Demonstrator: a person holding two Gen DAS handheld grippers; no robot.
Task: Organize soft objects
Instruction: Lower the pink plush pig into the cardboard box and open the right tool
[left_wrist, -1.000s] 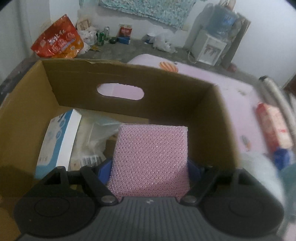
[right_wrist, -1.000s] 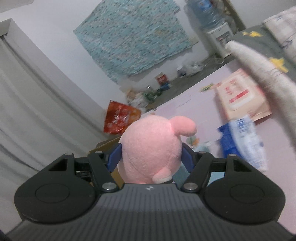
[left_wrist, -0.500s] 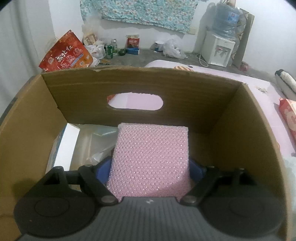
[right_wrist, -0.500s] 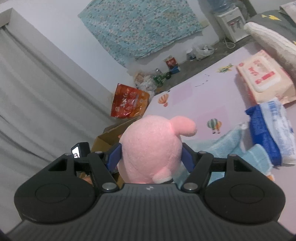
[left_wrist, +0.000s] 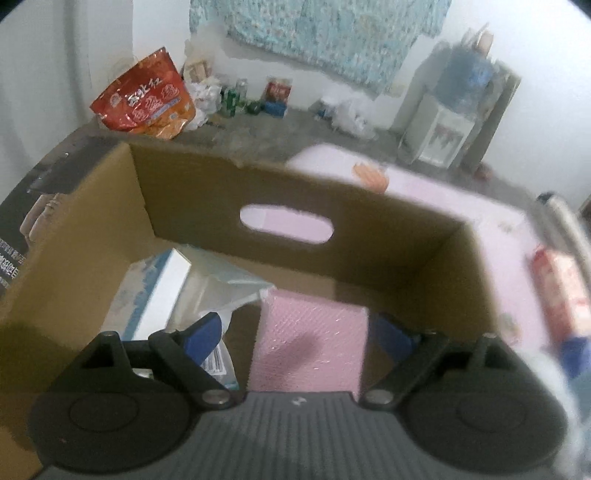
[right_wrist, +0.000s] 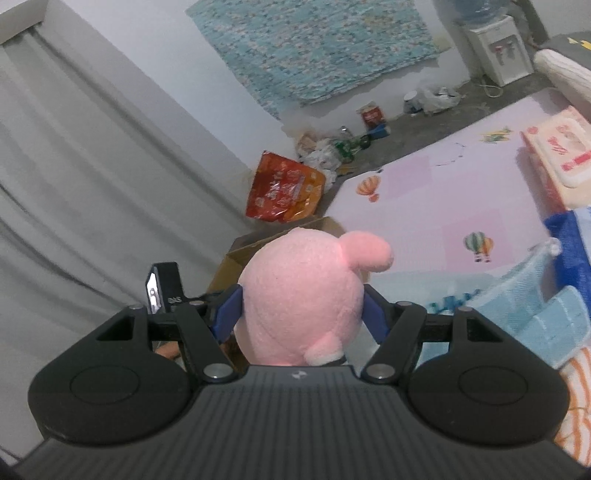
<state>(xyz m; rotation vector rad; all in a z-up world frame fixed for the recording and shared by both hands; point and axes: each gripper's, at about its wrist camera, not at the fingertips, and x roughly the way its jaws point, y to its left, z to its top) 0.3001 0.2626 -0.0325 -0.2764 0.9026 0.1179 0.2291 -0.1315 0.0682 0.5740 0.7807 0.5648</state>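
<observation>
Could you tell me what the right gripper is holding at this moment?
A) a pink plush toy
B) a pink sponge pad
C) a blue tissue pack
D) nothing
A: in the right wrist view, the right gripper has its blue pads pressed against both sides of the pink plush toy.

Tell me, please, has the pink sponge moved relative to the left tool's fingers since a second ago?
Yes. The left tool has just been opening, and the pink sponge now sits lower in the cardboard box, clear of the left finger.
</observation>
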